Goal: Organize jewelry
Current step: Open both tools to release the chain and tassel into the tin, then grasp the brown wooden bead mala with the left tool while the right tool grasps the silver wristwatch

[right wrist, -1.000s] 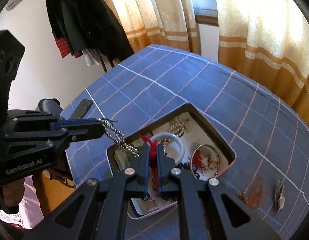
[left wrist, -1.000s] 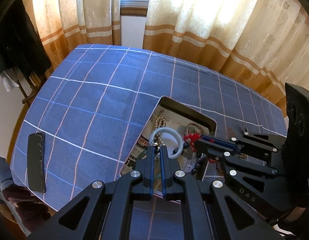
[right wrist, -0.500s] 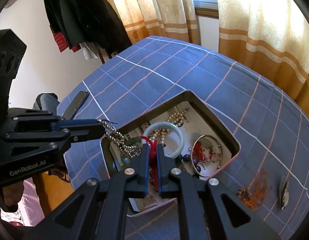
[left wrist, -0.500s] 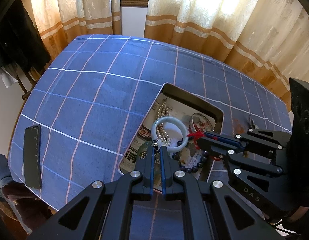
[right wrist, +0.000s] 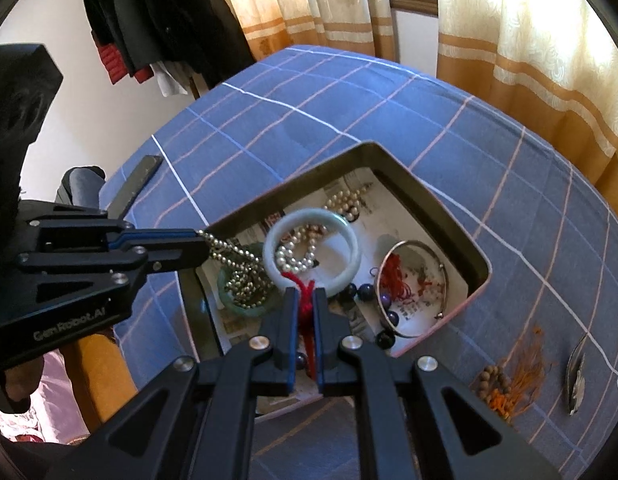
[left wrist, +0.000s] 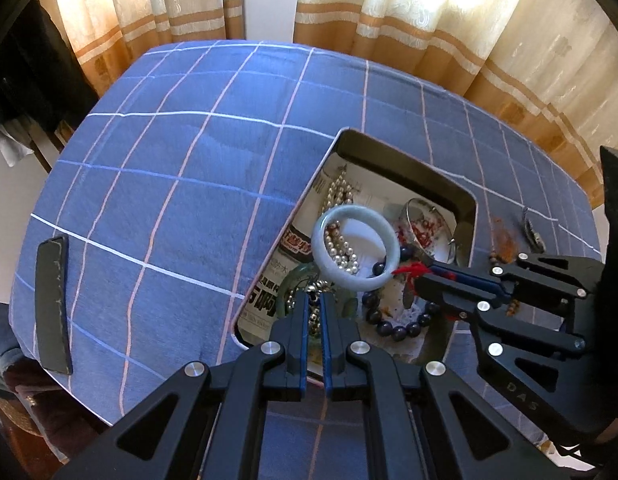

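A rectangular tin box (left wrist: 409, 164) (right wrist: 433, 204) on the blue checked cloth holds jewelry: a pale jade bangle (left wrist: 355, 254) (right wrist: 313, 256), pearls (left wrist: 341, 196), a dark bead bracelet (left wrist: 397, 330), a metal bangle (right wrist: 413, 292) and a green bangle (right wrist: 245, 306). My left gripper (left wrist: 315, 300) (right wrist: 205, 244) is shut on a silver bead chain (right wrist: 237, 256) that trails down into the box. My right gripper (right wrist: 305, 296) (left wrist: 423, 274) is shut on a red cord (right wrist: 303, 284) over the box.
A dark flat bar (left wrist: 53, 304) lies near the table's left edge. Orange-tasselled wooden beads (right wrist: 509, 384) and a small dark leaf-shaped piece (right wrist: 577, 376) lie on the cloth right of the box. Curtains hang behind; dark clothes (right wrist: 161, 20) hang at left.
Both grippers have come down closer to the box, still holding the chain and the red cord. The chain now piles on the green bangle in the box.
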A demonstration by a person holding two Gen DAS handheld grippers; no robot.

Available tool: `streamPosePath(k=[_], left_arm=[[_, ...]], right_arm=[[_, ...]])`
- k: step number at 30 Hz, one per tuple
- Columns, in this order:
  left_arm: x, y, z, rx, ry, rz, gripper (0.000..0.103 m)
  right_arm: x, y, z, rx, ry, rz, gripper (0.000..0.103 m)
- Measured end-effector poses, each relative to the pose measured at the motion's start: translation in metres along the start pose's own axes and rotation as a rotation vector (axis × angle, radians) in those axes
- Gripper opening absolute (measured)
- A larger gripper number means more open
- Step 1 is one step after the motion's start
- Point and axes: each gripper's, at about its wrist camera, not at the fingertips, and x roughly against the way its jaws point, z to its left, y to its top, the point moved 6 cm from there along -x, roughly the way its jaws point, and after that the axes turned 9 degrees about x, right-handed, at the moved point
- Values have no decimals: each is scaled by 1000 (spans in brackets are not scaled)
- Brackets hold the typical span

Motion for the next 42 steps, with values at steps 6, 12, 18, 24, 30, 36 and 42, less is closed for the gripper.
streamPosePath(k=[6,12,18,24,30,36,42], left_arm=[[-14,-5,-2,-10,14,25,4],[-17,-7,-6,-26,24,24,4],[-19,-9,-8,-26,25,38,5],[-22,-13,-7,-21,41,46,11],[-14,-11,0,25,65,11,61],[-14,-14,2,28,96,15,61],[-10,-16,4,31,111,13,61]], right_arm=[[-5,-4,-2,3,-2,19,9],[-11,-9,-2,9,-6,33,10],[-14,-12,-3,10,-14,46,14],[-16,-16,-4,7,-21,57,20],[-8,-17,-5,0,-30,33,56],[-4,-17,-5,-5,-31,24,59],[2,-18,-6,-9,-36,12,62]])
